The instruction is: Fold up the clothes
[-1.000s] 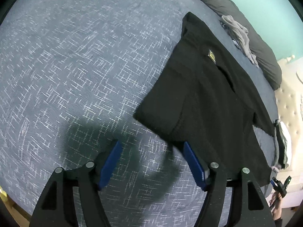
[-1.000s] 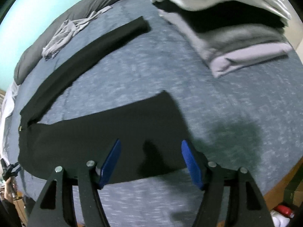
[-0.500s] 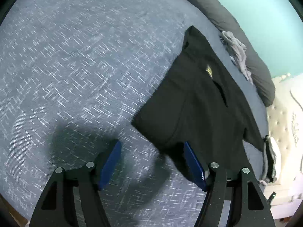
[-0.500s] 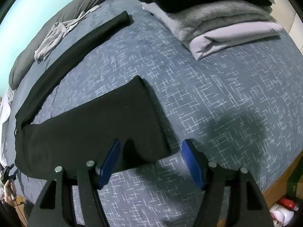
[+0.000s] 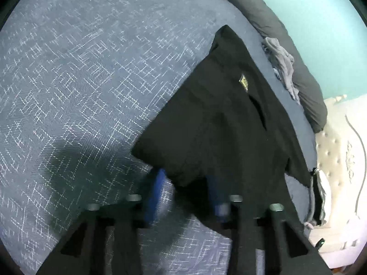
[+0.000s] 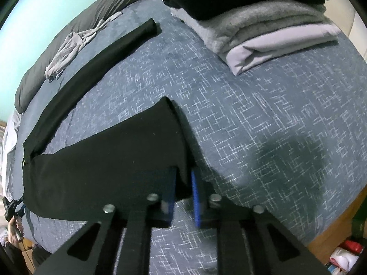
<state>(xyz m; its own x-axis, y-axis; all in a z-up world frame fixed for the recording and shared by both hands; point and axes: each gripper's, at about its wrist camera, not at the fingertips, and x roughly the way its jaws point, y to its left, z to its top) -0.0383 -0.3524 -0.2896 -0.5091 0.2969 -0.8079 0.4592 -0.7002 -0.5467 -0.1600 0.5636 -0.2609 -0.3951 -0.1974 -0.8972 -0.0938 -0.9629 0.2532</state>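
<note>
Garment: black cloth trousers point(image 6: 103, 160) spread flat on the blue patterned bed point(image 6: 263, 126), legs running away rightward.
Right claw point(image 6: 183, 190): nearly closed, pinching a leg hem.
Left claw point(image 5: 185, 188): half-open, straddling the waistband corner; grip uncertain.

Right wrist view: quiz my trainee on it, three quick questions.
1. True or false: the right gripper is shut on a leg end of the black pants.
2. What lies on the far side of the pants? A) a crumpled grey garment B) a red towel C) a shoe
3. Fill in: the folded stack rests on the ____.

Key: 1 true; 2 A; 3 bed.
</note>
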